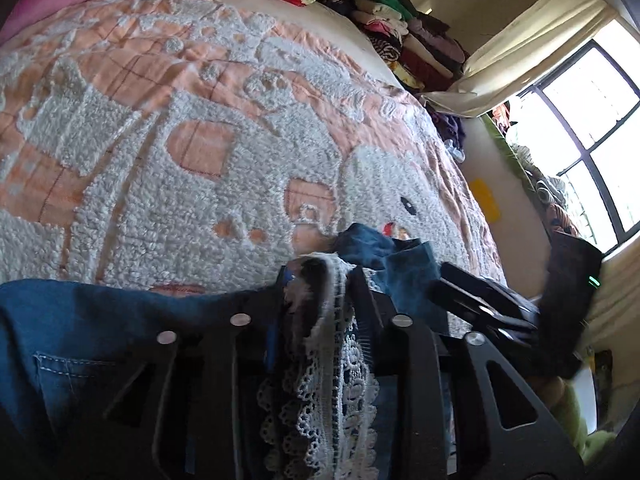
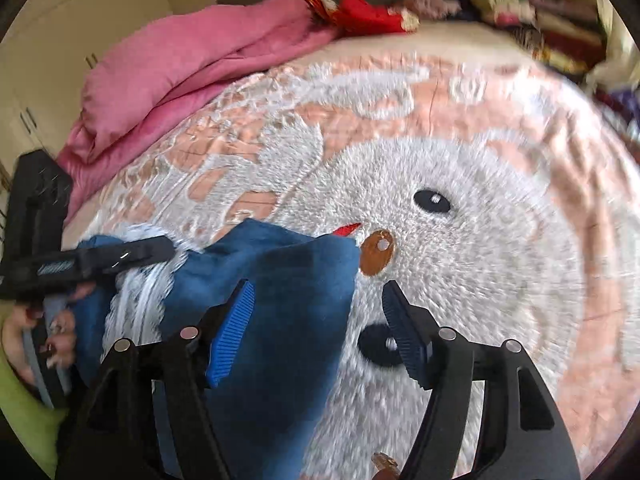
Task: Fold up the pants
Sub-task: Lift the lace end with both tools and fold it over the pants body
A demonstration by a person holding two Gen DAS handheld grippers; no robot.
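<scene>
Left gripper (image 1: 320, 280): jaws together, clamped on the pants' (image 1: 80, 320) white lace trim (image 1: 320, 380), denim bunched between the fingers. Seen from the right wrist, same gripper (image 2: 160, 250) low at the left edge, tips buried in the lace (image 2: 136, 300), a hand (image 2: 52, 336) with painted nails wrapped round its grip.

Right gripper (image 2: 316, 308): jaws wide apart, holding nothing; blue ribbed pad (image 2: 234, 332) of one finger over the denim, contact not certain; other finger over the quilt's (image 2: 480, 260) white plush. From the left wrist, right gripper (image 1: 480, 300) just right of the pants, fingertips near a raised denim fold.

Pants (image 2: 280, 320): blue denim, lying on the quilt beside its cartoon face, covering the face's left side; a back pocket (image 1: 68, 384) visible, most of the legs cut off below the frame.

Right-wrist view motion-blurred toward its right edge. Clothes pile (image 1: 400, 32) beyond the quilt, too jumbled to sort; pink blanket (image 2: 180, 64) bunched at the quilt's far left. No legible writing.
</scene>
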